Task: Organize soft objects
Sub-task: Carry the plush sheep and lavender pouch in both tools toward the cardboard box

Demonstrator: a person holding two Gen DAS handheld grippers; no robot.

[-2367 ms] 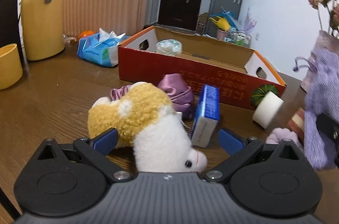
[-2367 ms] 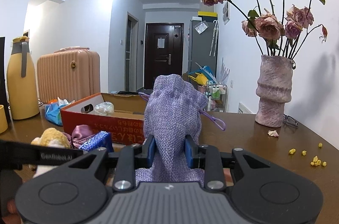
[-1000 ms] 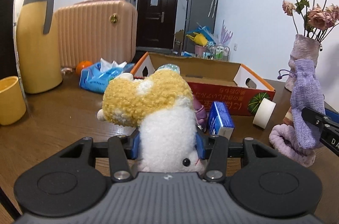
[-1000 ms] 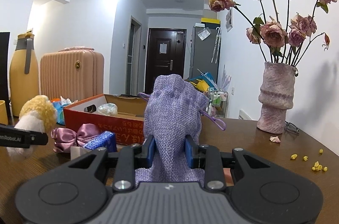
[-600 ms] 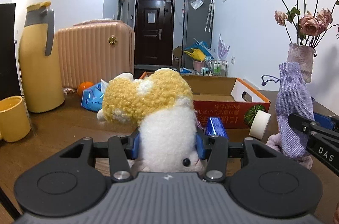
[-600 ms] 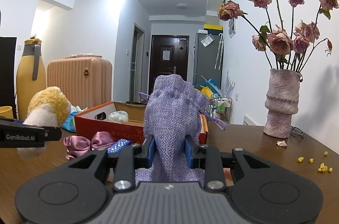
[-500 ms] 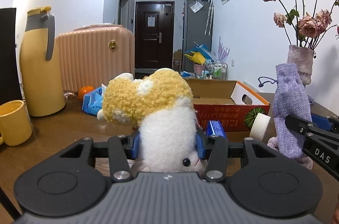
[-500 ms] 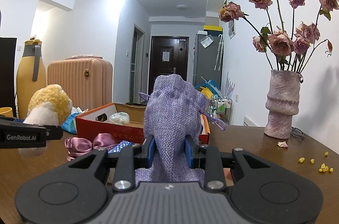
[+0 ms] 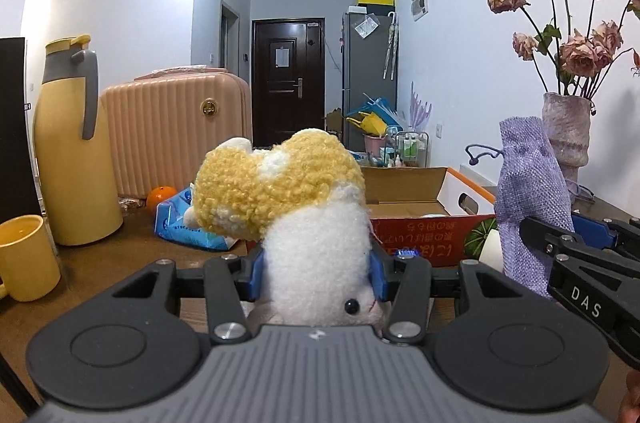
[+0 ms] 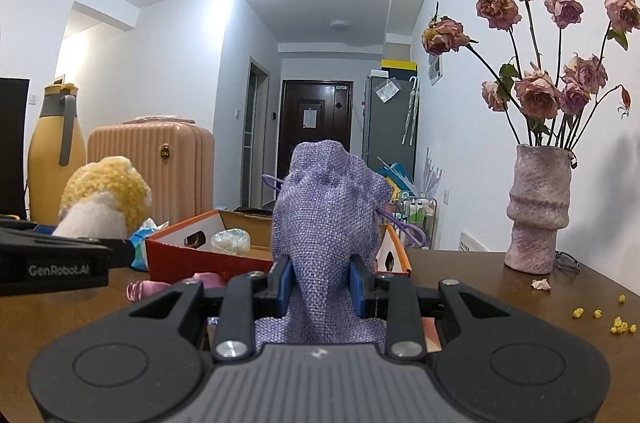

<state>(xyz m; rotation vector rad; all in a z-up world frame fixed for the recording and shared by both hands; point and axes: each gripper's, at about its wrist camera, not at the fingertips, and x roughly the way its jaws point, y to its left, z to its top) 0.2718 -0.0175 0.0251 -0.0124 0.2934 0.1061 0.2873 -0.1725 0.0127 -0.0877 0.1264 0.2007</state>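
Two soft things are held clear of the desk [image 10: 500,287], one in each gripper. A plush toy [image 9: 296,207] with a yellow curly top and white body is clamped between the blue fingers [image 9: 256,273] of the left gripper [image 9: 316,273]. A purple drawstring pouch [image 10: 326,219] is pinched between the fingers [image 10: 285,283] of the right gripper [image 10: 322,285], its cord hanging to the right. An open red cardboard box [image 10: 224,255] is seen just beyond both, on the desk. A pink satin bow [image 10: 140,289] is seen lying in front of the box. A vase of dried roses [image 10: 536,215] is seen well to the right.
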